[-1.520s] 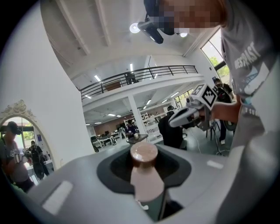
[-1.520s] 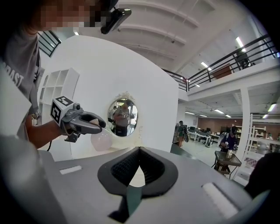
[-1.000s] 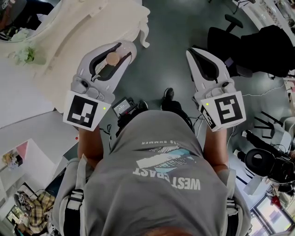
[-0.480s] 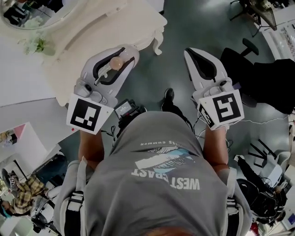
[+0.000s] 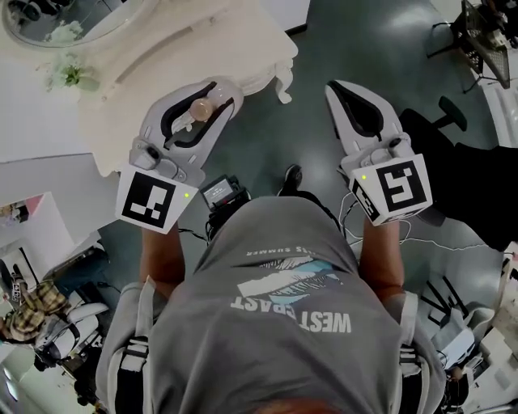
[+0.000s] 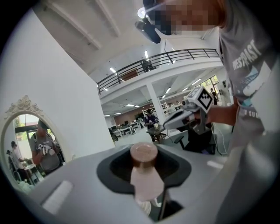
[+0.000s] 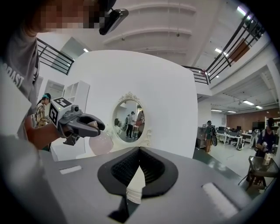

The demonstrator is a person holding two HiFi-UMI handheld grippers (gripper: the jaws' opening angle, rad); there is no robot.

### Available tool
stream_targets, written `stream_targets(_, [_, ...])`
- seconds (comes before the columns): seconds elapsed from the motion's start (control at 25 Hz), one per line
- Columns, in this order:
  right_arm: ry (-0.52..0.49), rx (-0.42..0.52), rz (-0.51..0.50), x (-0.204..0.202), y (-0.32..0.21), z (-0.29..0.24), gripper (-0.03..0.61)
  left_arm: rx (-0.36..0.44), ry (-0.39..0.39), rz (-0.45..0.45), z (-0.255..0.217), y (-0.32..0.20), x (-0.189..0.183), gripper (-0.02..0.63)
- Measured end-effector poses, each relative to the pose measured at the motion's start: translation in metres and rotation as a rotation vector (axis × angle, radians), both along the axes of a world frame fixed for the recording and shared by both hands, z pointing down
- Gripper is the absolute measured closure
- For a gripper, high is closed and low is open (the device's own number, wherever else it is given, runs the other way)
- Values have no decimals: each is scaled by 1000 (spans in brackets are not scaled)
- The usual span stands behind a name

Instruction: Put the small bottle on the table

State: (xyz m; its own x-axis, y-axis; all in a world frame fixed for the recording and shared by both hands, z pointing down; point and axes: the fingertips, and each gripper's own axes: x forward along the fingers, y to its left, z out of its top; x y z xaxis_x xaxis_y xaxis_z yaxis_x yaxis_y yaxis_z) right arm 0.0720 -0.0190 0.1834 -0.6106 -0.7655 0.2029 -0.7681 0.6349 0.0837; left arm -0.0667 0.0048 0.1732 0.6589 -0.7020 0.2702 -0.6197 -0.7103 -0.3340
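The small bottle [image 5: 200, 107] is pale pink with a brownish cap. It is held between the jaws of my left gripper [image 5: 212, 90], which is shut on it. In the left gripper view the bottle [image 6: 145, 175] stands cap-up between the dark pads. The gripper hangs over the near edge of the cream dressing table [image 5: 186, 48]. My right gripper [image 5: 344, 93] is held over the floor to the right, shut with nothing in it; its pads [image 7: 131, 168] meet at the tip. The right gripper view shows the left gripper [image 7: 78, 124] with the bottle [image 7: 100, 142] beside the table's mirror [image 7: 129, 120].
A round mirror [image 5: 48, 12] and a small flower bunch [image 5: 69, 74] sit on the table's far left. A black office chair [image 5: 449, 117] stands at the right. Grey floor [image 5: 364, 40] lies between. Cluttered shelves and gear fill the lower left corner.
In the head view the dressing table has slid right and nearer, so the left gripper's tip now overlaps its edge. The bottle stays gripped. The right gripper keeps its pose.
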Motion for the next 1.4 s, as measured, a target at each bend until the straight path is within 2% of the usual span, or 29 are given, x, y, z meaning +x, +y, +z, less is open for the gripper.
stream_targets(0.28, [-24, 0, -50, 39, -31, 4, 575, -4, -7, -55, -1, -28, 36, 500])
stream_targets(0.56, [-20, -31, -57, 52, -53, 18, 575, -23, -14, -71, 10, -58, 47, 500])
stream_targets(1.04, [28, -84, 27, 47, -101, 37, 575, -44, 16, 7, 32, -135, 40, 500])
stream_targets(1.4, [50, -143, 50, 32, -149, 59, 575, -88, 20, 21, 55, -201, 24, 500])
